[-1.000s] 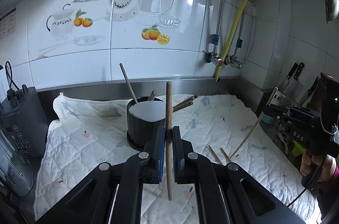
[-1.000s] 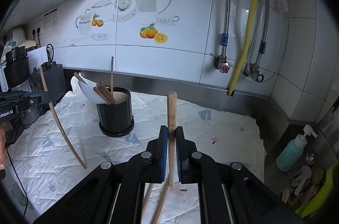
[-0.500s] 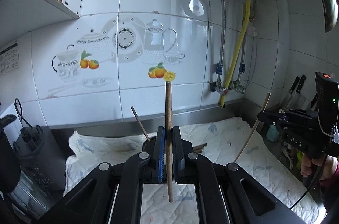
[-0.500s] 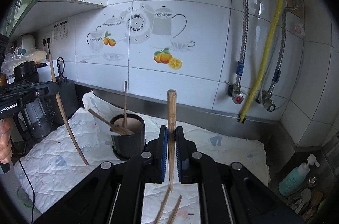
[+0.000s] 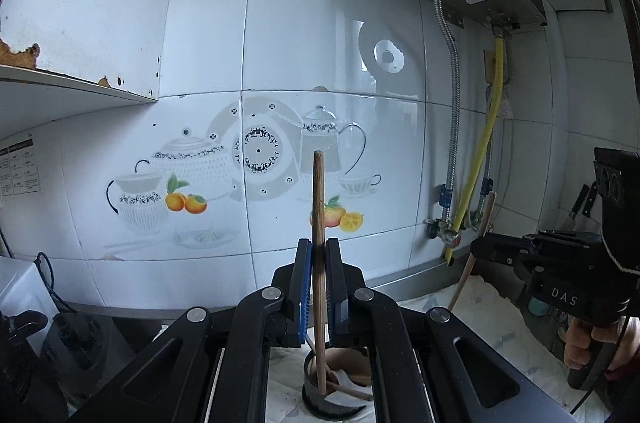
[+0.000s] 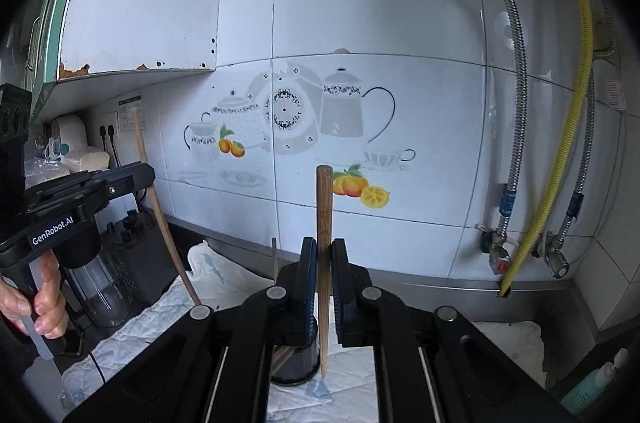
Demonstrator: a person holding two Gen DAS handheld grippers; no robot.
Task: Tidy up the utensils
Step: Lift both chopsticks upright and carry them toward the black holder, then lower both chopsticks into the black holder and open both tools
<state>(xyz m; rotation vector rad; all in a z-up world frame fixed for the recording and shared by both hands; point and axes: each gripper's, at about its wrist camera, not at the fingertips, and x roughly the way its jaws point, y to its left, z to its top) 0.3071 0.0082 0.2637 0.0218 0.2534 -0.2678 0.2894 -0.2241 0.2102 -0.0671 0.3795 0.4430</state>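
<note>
My left gripper (image 5: 318,255) is shut on a wooden chopstick (image 5: 319,207), held upright with its lower tip over the mouth of the black utensil holder (image 5: 320,401), which has other chopsticks and a white spoon in it. My right gripper (image 6: 324,259) is shut on another wooden chopstick (image 6: 324,207), upright, its tip just right of the holder (image 6: 294,363). Each gripper shows in the other's view: the right one (image 5: 560,263) at the right edge, the left one (image 6: 80,191) at the left edge, each with its chopstick.
A white quilted cloth (image 6: 224,287) covers the counter. A blender and a black appliance (image 6: 116,271) stand at the left. Pipes and a yellow hose (image 6: 560,163) run down the tiled wall at the right. A teal bottle (image 6: 592,387) sits at the far right.
Both grippers have risen and tilted upward with their chopsticks; the views now show more wall. The left chopstick's tip has come over the holder.
</note>
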